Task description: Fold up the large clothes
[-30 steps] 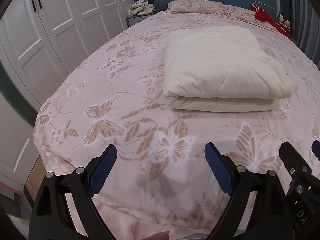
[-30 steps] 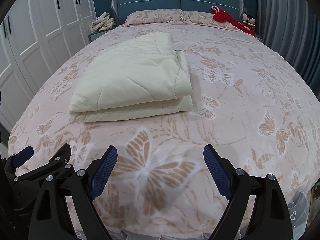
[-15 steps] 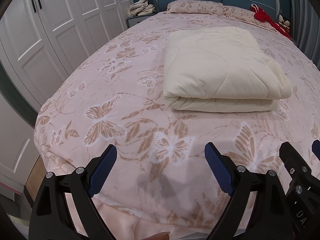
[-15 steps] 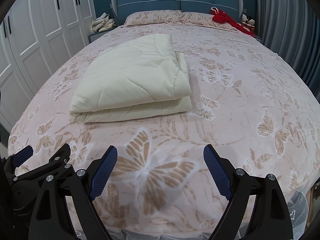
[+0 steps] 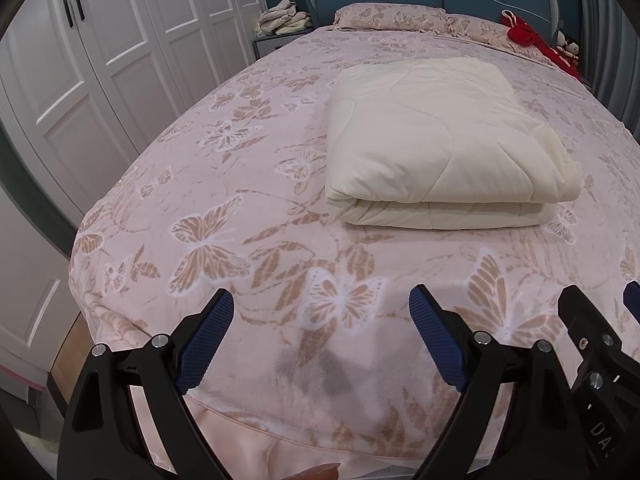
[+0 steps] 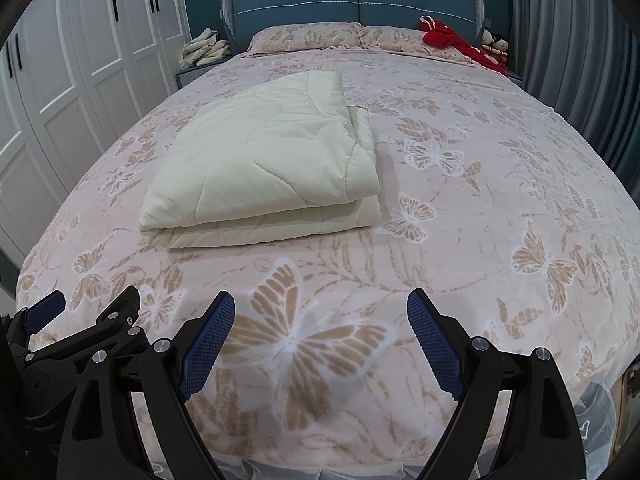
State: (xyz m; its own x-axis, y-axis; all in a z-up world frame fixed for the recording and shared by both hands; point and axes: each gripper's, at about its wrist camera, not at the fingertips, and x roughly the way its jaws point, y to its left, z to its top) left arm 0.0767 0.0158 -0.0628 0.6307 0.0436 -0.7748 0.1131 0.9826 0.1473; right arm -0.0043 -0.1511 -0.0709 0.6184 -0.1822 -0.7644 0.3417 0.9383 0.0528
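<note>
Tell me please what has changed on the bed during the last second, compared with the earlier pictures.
Almost nothing. Nothing was taken hold of or let go. The view of each camera shifts only very slightly. The folded cream quilted blanket lies in the same place on the pink butterfly-patterned bedspread. The left gripper and the right gripper hover at the foot of the bed as before, jaws open and empty.

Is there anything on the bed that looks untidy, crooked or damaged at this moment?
Only small things. The folded quilt is slightly uneven: at its right side the lower layers stick out past the top layer. A dark grey patch shows on the bedspread near the foot edge; stain or shadow, I cannot tell.
</note>
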